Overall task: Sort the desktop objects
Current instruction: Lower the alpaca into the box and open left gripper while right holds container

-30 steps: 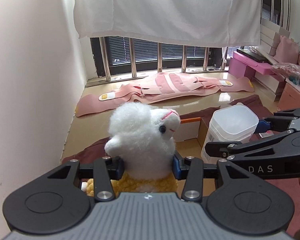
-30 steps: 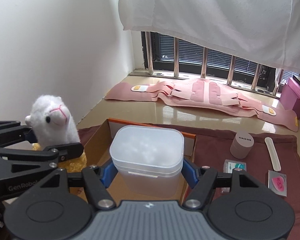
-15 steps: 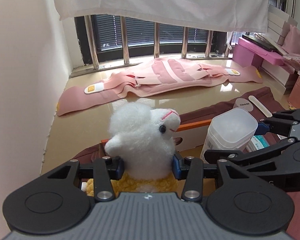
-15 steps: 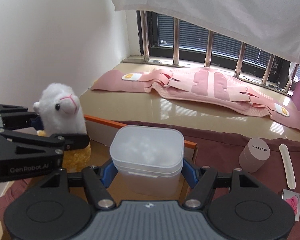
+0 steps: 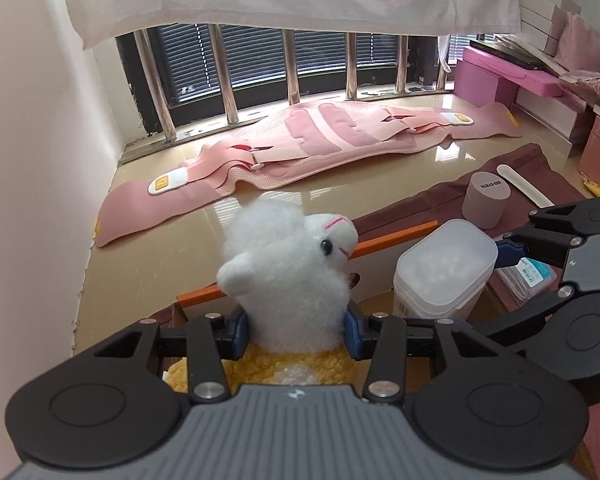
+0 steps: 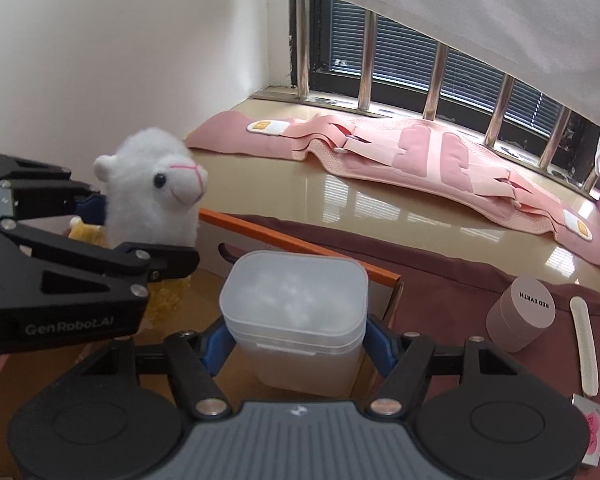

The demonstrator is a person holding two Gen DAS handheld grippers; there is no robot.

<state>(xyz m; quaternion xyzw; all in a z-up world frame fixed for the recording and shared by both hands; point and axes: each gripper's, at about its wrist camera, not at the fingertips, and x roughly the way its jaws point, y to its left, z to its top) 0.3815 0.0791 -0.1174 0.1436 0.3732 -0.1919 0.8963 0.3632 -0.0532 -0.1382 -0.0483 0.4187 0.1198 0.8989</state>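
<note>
Both grippers had sunk toward the cardboard box (image 6: 300, 248). The left gripper (image 5: 292, 334) stayed clamped on the plush alpaca (image 5: 288, 276), the right gripper (image 6: 296, 344) on the translucent tub (image 6: 296, 312); release probably came next.

Open cardboard box (image 6: 300, 246) below; grey jar (image 6: 520, 316) beside, right.

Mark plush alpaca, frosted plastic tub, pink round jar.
plush alpaca (image 5: 288, 276), left wrist view, white chest.
frosted plastic tub (image 6: 294, 294), right wrist view, lid top.
pink round jar (image 6: 516, 322), right wrist view, side wall.
</note>
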